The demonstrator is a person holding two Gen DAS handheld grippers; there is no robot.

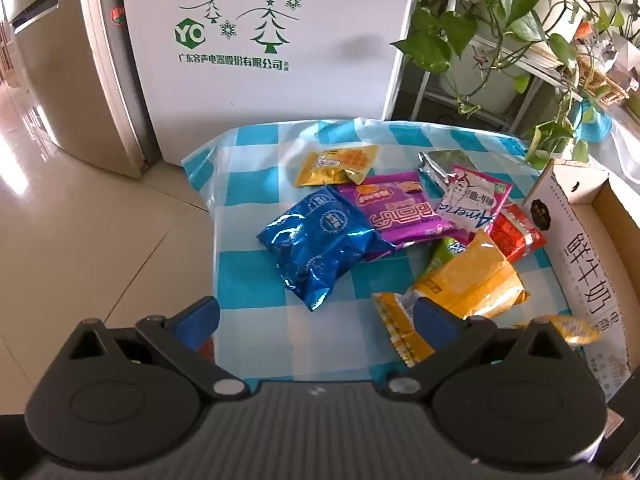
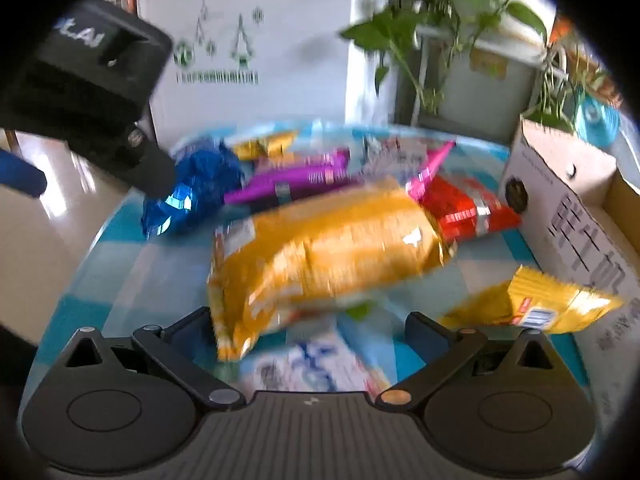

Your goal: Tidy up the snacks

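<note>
**Foil, film, card and matt plastic**

The blue packet was crinkled metallic foil, bright with glints. At its two o'clock the purple packet was glossy plastic film, and the silver pouch beyond it looked like bare foil. The large orange bag was shiny, wrinkled film, blurred in the right wrist view. The checked cloth over the tabletop looked smooth and slightly sheeny, like thin plastic. At three o'clock the box was cardboard, white printed outside and raw brown inside. The left tool was matt black plastic with a ribbed body and blue pads. The floor was polished tile, reflecting light.
</note>
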